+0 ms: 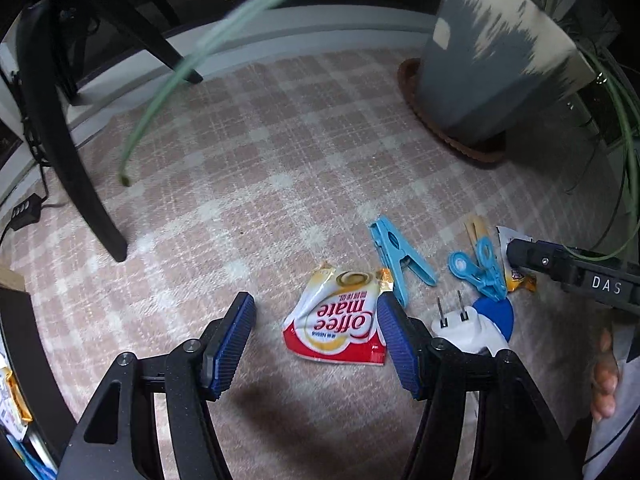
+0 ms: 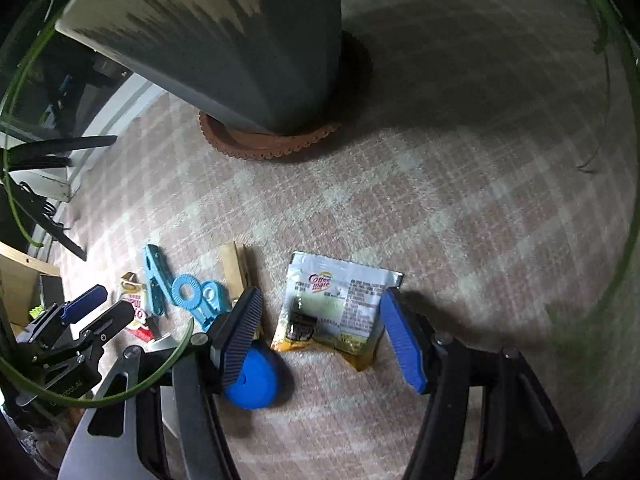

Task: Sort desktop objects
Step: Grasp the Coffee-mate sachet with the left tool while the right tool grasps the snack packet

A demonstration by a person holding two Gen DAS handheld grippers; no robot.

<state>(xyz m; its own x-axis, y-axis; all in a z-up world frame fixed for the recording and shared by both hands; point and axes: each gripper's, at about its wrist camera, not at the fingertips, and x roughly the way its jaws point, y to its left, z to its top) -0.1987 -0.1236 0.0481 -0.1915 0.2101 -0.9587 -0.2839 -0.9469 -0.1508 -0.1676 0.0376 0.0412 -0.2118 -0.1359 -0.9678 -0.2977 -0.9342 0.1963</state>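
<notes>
A red, white and yellow Coffee mate sachet (image 1: 336, 316) lies crumpled on the checked cloth. My left gripper (image 1: 315, 302) is open, its blue pads on either side of the sachet and clear of it. A second sachet (image 2: 336, 308), silver and yellow with its printed back up, lies flat between the blue pads of my right gripper (image 2: 320, 296), which is also open and not touching it. The left gripper (image 2: 118, 299) shows at the left of the right wrist view, over the red sachet (image 2: 138, 314).
Between the sachets lie a light blue clothespin (image 1: 394, 256), a blue ring clip (image 1: 478, 268), a wooden peg (image 2: 236, 268), a white plug (image 1: 460, 320) and a blue round piece (image 2: 254, 380). A grey plant pot (image 1: 492, 60) on a brown saucer stands behind. A black stand leg (image 1: 80, 184) rests at the left.
</notes>
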